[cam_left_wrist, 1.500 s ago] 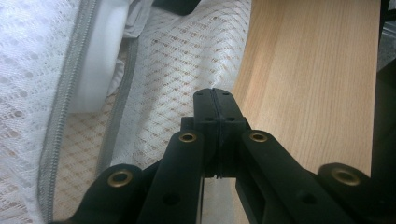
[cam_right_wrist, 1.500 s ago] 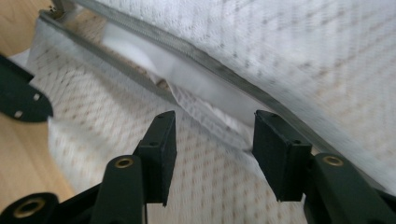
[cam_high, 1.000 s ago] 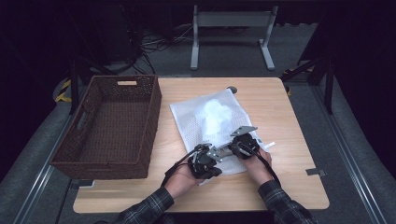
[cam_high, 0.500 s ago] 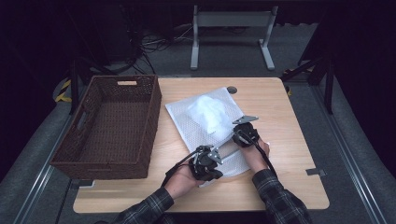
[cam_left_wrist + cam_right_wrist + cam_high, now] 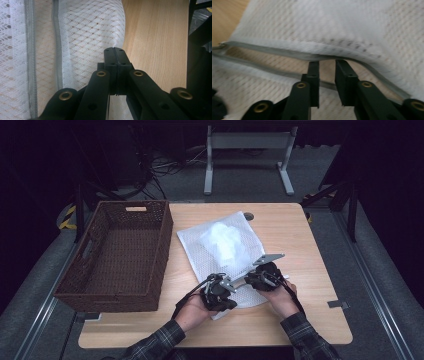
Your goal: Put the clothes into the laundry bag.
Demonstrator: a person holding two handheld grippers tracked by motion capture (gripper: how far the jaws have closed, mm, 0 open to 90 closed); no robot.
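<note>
A white mesh bag [image 5: 200, 245] with a grey zipper [image 5: 28, 50] lies flat on the wooden table [image 5: 290, 230], with a bundle of white cloth [image 5: 225, 240] inside it. At the bag's near edge my left gripper [image 5: 227, 287] [image 5: 115, 53] is shut on a fold of the mesh. Close to its right, my right gripper [image 5: 250, 280] [image 5: 327, 65] has its tips at the zipper's opened edge [image 5: 287, 53]. Its jaws have just been opening; a narrow gap shows between them and nothing is pinched in it.
A dark brown wicker basket [image 5: 165, 245] stands on the table's left half, its right wall beside the bag. Bare wood lies right of the bag and along the near edge. A metal stand [image 5: 247, 150] is on the floor beyond the table.
My right gripper moved a little up the table and came back toward me, and the bag's near part shifted with it. My left gripper stayed put.
</note>
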